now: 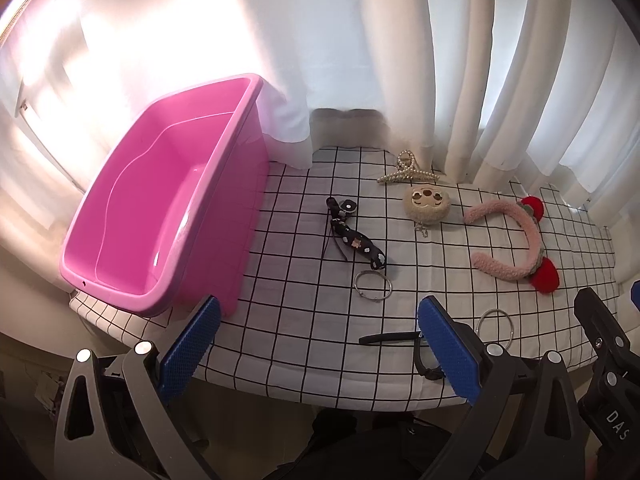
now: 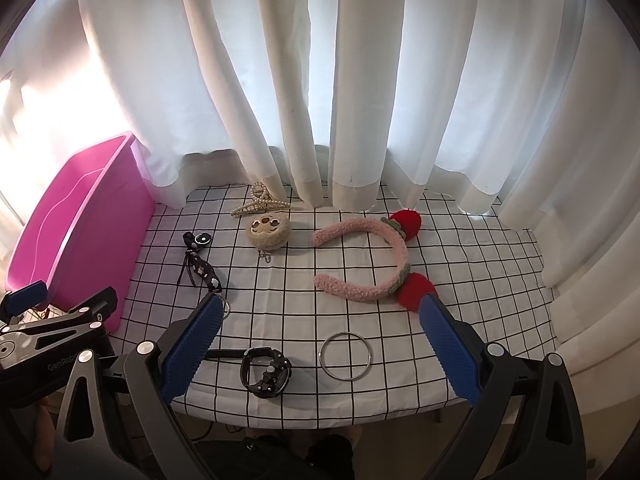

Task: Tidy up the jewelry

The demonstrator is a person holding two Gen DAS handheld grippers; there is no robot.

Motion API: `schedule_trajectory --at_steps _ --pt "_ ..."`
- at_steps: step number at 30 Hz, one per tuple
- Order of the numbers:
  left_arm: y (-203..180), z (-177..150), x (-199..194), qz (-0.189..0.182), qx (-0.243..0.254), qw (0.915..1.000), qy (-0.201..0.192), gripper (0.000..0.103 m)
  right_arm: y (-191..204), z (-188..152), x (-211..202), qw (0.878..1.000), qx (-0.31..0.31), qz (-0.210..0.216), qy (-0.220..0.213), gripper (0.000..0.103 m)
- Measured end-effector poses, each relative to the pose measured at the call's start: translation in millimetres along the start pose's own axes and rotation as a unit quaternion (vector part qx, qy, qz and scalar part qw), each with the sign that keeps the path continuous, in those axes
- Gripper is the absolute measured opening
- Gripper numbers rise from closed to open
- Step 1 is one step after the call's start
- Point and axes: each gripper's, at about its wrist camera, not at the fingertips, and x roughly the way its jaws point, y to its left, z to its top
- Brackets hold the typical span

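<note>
While both grippers hang open and empty, the black watch (image 2: 266, 372) lies on the bench just ahead of the right gripper (image 2: 320, 344), nearer its left finger, strap running leftward; the pink bin (image 1: 160, 216) sits far left.

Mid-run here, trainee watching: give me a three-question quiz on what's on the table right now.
1. True or false: the pink bin already holds jewelry.
2. Which lies nearest the right gripper? A) pearl clip B) watch C) plush charm
3. Fill in: the headband carries two red ____.

Key: 1 false, the bin looks empty; 2 B; 3 pompoms. Both the right gripper and the left gripper are open, holding nothing.
</note>
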Motion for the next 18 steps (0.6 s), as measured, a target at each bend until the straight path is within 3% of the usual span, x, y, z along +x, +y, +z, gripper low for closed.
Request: schedule_trajectory --at_steps 18 --pt "6 -8 1 0.001 -0.004 1.0000 -0.002 0.097 3 3 5 1.000 -0.005 0.004 0.003 0.094"
